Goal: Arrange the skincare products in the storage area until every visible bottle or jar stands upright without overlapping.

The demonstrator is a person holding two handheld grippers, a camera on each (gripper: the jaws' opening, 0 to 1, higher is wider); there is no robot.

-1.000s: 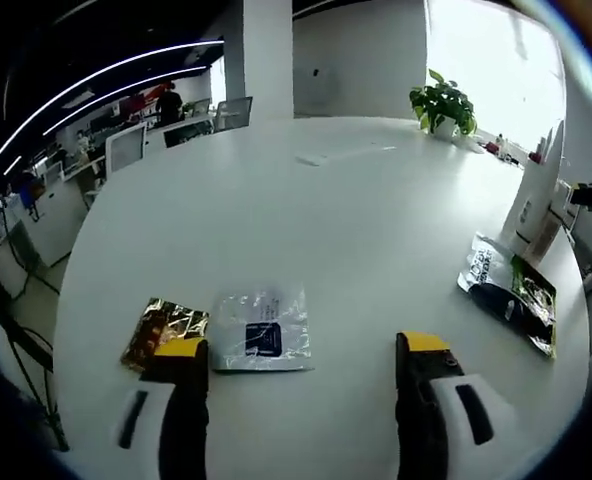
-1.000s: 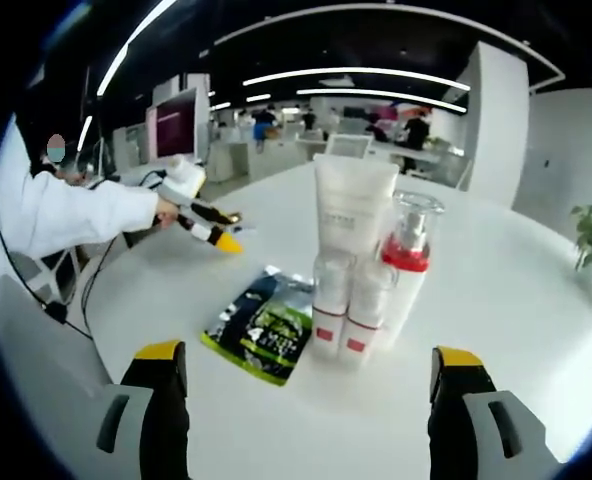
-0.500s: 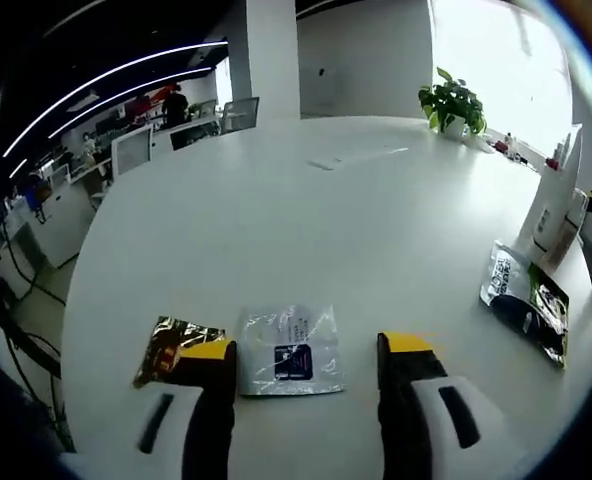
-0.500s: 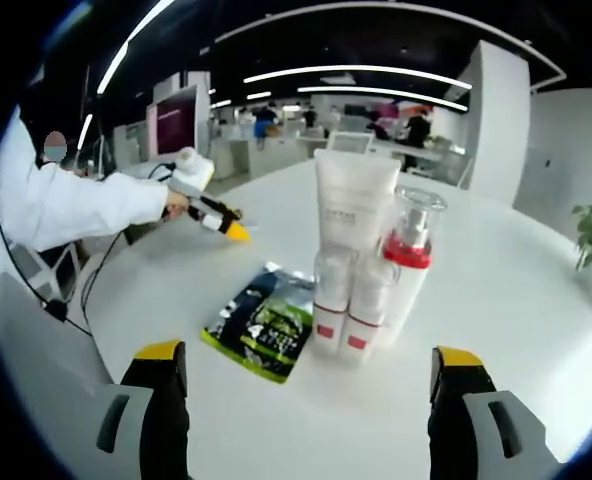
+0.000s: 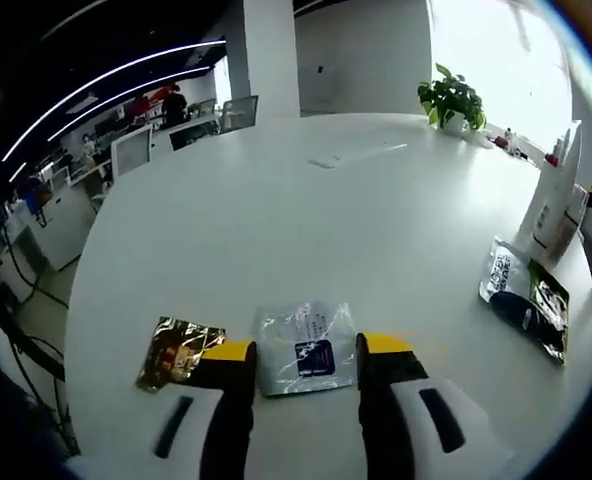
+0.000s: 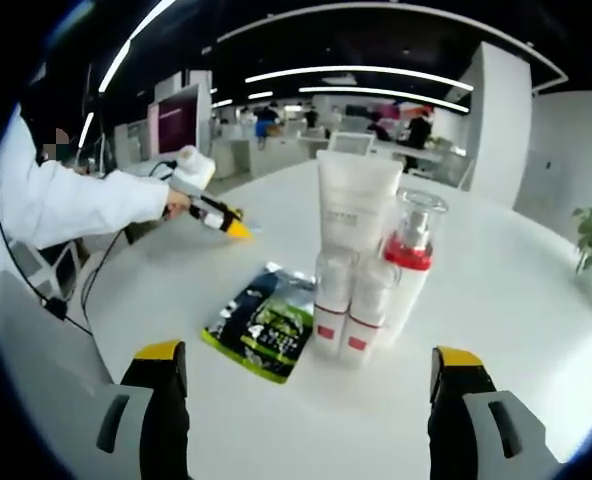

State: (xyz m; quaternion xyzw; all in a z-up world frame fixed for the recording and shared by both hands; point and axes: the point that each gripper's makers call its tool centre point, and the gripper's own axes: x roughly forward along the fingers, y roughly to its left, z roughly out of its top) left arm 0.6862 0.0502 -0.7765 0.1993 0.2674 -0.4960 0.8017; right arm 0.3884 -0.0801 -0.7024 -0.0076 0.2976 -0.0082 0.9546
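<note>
In the right gripper view a tall white tube [image 6: 356,212], a pump bottle with a red collar [image 6: 409,262] and two small white bottles with red labels [image 6: 330,305] stand upright in a tight group on the white table [image 6: 496,290]. A dark green sachet [image 6: 267,322] lies flat to their left. My right gripper [image 6: 309,362] is open wide, short of the group. In the left gripper view my left gripper [image 5: 306,350] is open, its jaws flanking a clear silver sachet [image 5: 307,348] lying flat. A gold sachet [image 5: 174,350] lies just left of it.
Far right in the left gripper view lie the green sachet [image 5: 524,298] and the white tube [image 5: 552,205]; a potted plant [image 5: 452,100] stands at the table's far edge. A person's white sleeve [image 6: 66,210] holds the left gripper [image 6: 212,214]. Desks and monitors fill the room behind.
My left gripper has moved forward onto the clear sachet and its jaws have narrowed around it. The right gripper and the bottle group have stayed put.
</note>
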